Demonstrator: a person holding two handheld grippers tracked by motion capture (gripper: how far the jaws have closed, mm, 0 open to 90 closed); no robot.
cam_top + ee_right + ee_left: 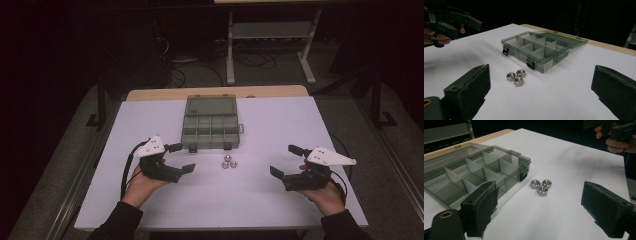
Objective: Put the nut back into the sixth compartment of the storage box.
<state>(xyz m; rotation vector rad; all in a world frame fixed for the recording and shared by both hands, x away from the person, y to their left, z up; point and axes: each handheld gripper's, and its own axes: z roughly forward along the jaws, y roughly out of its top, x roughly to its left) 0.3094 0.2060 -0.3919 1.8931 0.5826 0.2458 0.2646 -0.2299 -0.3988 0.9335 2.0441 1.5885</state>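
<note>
Item 1, left gripper [181,158]: one, held at the table's left, jaws spread wide with nothing between them. In its own view the two black pads stand well apart, framing the work ahead.

Item 2, compartment box [210,131]: one, smoky clear plastic, lid [211,105] thrown open and lying back toward the far edge. Two rows of four cells, eight in all; every cell looks bare. Two black latches hang on the near wall.

Item 3, hex nuts [229,162]: three, bright steel, lying flat and touching in a tight cluster on the white table [280,125], just in front of the box's near wall, toward its right latch. They sit between the two grippers, to the right of the left one and to the left of the right one. The cluster has no long axis to speak of.

Item 4, right gripper [285,161]: one, held at the table's right, jaws likewise wide and holding nothing.

Reach, judged: the left gripper looks slightly nearer the nuts, though the margin is small; either could take one and lift it over the near wall.
</note>
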